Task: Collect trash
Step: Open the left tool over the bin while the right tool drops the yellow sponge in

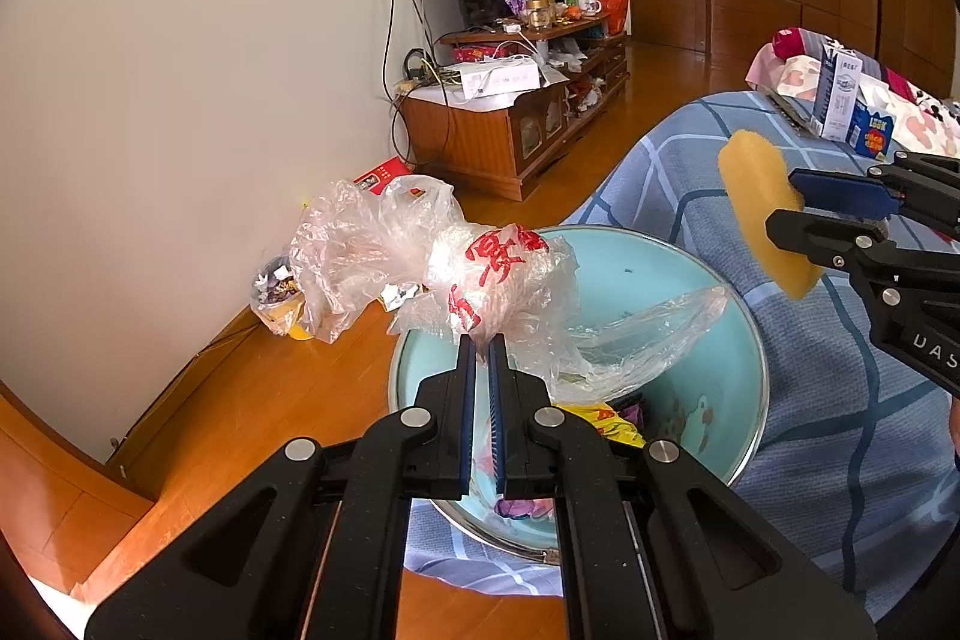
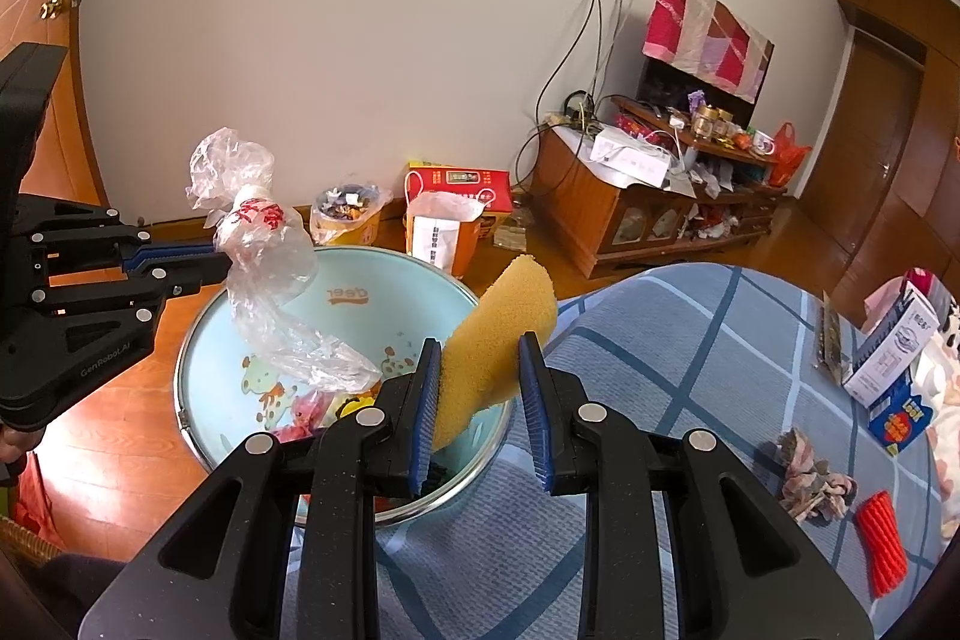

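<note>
My left gripper [image 1: 482, 346] is shut on a crumpled clear plastic bag [image 1: 510, 286] with red characters and holds it above a light blue basin [image 1: 708, 292]. In the right wrist view the left gripper [image 2: 225, 259] comes in from the left with the bag [image 2: 270, 280] over the basin [image 2: 372, 274]. The basin holds several coloured wrappers [image 1: 606, 421]. My right gripper [image 2: 477, 370] stands wide open; a yellow sponge [image 2: 504, 340] leans against its left finger over the basin's rim. The left wrist view shows the sponge [image 1: 762, 214] at the right gripper [image 1: 786, 202].
The basin rests at the edge of a bed with a blue checked sheet [image 2: 690, 370]. On the bed lie a carton [image 2: 894, 352], a crumpled rag [image 2: 810, 478] and a red ribbed piece [image 2: 879, 538]. A small bin with trash [image 2: 348, 214], boxes [image 2: 459, 202] and a wooden cabinet [image 2: 630, 214] stand by the wall.
</note>
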Demonstrator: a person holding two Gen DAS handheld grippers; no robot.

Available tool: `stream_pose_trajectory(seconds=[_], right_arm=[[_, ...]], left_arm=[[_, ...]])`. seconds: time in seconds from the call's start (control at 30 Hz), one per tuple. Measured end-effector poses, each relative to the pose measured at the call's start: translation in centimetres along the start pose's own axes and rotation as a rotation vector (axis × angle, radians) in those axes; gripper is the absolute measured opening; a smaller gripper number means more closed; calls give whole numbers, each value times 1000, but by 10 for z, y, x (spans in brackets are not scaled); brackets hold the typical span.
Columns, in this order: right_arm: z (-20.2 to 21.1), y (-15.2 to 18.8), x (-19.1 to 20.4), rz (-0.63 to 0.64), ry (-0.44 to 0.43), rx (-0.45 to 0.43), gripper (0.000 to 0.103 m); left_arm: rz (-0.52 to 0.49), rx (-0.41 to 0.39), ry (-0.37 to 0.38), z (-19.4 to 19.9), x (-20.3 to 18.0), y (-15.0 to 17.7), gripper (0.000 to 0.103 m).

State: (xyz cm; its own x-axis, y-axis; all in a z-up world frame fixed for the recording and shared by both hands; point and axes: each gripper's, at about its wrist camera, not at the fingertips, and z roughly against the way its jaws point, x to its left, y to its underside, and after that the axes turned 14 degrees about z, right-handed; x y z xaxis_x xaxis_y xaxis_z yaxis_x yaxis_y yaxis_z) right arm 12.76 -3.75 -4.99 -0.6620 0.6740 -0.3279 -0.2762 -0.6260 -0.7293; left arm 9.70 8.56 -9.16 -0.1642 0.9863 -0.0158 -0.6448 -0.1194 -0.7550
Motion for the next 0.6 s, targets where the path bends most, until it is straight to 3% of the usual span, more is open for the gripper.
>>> stream_pose_trajectory(seconds=[0.6], right_arm=[[-3, -3, 7, 14, -15, 2, 27]], left_arm=[[9, -1, 5, 4, 2, -1, 5]])
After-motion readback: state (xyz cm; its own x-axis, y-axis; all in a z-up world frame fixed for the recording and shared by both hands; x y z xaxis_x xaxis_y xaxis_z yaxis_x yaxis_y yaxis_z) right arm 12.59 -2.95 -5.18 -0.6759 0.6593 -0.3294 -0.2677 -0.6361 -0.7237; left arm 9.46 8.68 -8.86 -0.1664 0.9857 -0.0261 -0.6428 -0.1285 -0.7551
